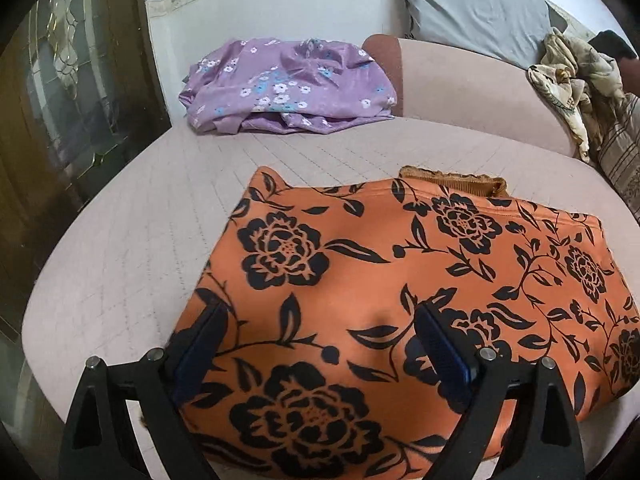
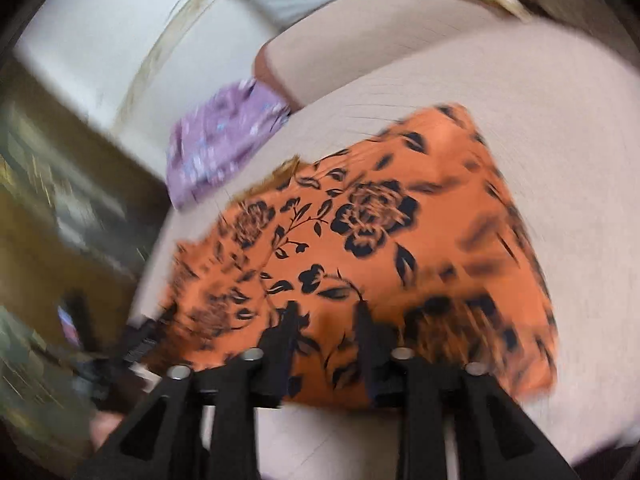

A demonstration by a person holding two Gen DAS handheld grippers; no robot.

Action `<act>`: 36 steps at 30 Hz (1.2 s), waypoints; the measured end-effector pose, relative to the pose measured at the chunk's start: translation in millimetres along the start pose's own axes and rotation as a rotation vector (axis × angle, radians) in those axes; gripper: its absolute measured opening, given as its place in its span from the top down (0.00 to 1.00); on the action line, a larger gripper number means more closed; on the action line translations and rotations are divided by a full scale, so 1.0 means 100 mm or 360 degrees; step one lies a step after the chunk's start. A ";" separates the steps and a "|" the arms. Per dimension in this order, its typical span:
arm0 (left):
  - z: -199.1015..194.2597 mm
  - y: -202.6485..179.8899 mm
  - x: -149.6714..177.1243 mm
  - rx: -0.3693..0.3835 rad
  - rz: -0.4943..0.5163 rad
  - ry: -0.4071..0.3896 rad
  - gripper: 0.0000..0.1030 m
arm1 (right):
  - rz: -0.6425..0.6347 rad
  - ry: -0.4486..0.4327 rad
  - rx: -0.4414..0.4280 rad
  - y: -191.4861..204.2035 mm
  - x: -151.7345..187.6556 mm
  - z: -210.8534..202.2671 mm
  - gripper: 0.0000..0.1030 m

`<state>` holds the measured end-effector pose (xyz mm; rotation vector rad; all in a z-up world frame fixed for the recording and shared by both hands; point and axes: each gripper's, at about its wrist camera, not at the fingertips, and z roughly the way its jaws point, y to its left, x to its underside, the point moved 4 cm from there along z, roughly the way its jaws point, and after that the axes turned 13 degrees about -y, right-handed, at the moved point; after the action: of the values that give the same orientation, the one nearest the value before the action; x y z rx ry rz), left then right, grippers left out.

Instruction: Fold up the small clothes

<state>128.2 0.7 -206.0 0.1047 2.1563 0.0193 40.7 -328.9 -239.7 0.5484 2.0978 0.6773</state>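
Right now the orange floral garment (image 1: 400, 280) lies flat on the pinkish quilted bed (image 1: 140, 240), toward its near edge, already looking folded into a broad panel whose long axis runs along that edge, with a lace-trimmed band (image 1: 452, 179) peeking out at the far side. Over the garment's near-left portion, the left tool (image 1: 316, 320) stands wide, its blue-padded fingers straddling cloth without pinching any. At the near hem, the right tool (image 2: 326, 312) has its jaws partly apart, and nothing seems gripped between them (this view is smeared by motion, so the contact is hard to judge). Both tools point across the short side, so any next fold would probably carry the near edge away toward the far one; neither hand is clearly nearer. A purple flowered garment (image 1: 288, 84) sits well apart by the far-left corner, and a grey pillow (image 1: 476, 8) lies beyond.
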 end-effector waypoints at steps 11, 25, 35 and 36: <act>0.20 0.07 0.05 0.0003 -0.0107 0.0065 0.09 | 0.0631 -0.0075 0.0038 -0.54 0.41 -0.44 0.29; 0.27 -0.04 0.13 0.0009 0.0009 0.0118 0.08 | 0.0716 -0.0311 0.0280 -0.93 0.07 0.02 0.84; 0.16 0.89 -0.06 -0.0232 -0.0291 0.0071 0.09 | 0.0105 -0.0406 0.0233 0.52 -0.50 -0.16 0.89; 0.15 1.10 -0.05 -0.0292 -0.0369 0.0081 0.09 | 0.0055 -0.0404 0.0199 0.74 -0.51 -0.15 0.89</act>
<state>150.8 109.9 -203.6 -0.2542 2.1937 0.0863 66.1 -307.3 -155.2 0.7037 1.9034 0.4708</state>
